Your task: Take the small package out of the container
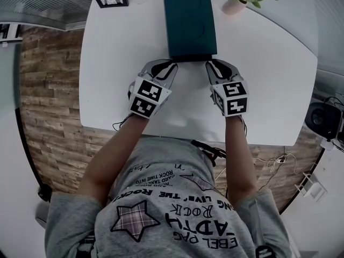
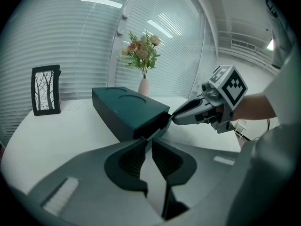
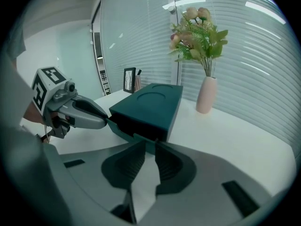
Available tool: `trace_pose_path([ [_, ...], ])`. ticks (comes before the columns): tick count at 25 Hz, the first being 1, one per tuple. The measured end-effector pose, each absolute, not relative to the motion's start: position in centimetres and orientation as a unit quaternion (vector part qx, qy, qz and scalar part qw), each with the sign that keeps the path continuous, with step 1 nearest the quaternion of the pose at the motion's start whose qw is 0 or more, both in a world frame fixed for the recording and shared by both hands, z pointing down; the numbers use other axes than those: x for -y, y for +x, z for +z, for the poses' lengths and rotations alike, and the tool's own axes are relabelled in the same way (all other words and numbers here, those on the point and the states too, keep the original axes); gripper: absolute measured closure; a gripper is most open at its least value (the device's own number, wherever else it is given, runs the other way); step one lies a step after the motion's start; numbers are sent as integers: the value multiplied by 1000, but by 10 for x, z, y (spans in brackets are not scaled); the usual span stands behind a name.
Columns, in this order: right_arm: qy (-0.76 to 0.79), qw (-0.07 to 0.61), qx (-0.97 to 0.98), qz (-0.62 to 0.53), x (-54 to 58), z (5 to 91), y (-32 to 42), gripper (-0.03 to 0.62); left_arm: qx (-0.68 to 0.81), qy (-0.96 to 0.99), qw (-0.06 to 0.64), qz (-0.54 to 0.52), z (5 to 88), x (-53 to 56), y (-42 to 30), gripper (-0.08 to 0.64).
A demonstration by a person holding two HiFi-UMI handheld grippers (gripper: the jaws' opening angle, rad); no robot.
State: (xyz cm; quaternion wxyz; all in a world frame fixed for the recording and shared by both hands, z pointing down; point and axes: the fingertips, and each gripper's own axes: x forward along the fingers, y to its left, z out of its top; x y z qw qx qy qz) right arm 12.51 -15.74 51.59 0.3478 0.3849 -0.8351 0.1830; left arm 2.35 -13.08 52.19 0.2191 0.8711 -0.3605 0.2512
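Teal container (image 1: pixel 190 23) flap (image 2: pixel 159 131) edge pinched by left claw (image 1: pixel 171 65), right claw (image 1: pixel 208 64).

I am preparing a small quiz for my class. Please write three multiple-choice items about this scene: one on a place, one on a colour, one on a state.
1. Where does the vase stand?
A on the floor
B on the table, right of the box's far end
C on a chair

2. The box is:
A red
B yellow
C dark teal

3. The box's near end is:
A open, with a flap out
B taped shut
C under a cloth

Key: B, the head view shows it there; C, all views agree; A, both gripper views show the dark opening.
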Motion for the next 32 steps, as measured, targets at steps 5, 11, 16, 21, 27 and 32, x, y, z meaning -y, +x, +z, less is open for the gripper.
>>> trace_pose_path([
  [5,378,355,835,186,145,516,128,520,346,875,223,255,522,119,26,511],
  [11,372,361,833,192,127,517,131,522,325,880,225,262,523,102,29,511],
  [16,364,368,833,196,109,517,135,523,299,886,233,267,523,84,33,511],
  [21,357,376,831,201,91,519,138,525,278,890,236,274,524,67,35,511],
  [27,352,376,831,209,73,519,139,525,259,893,245,276,524,49,37,511],
  [32,340,385,830,217,56,518,144,526,227,895,270,271,523,33,43,511],
])
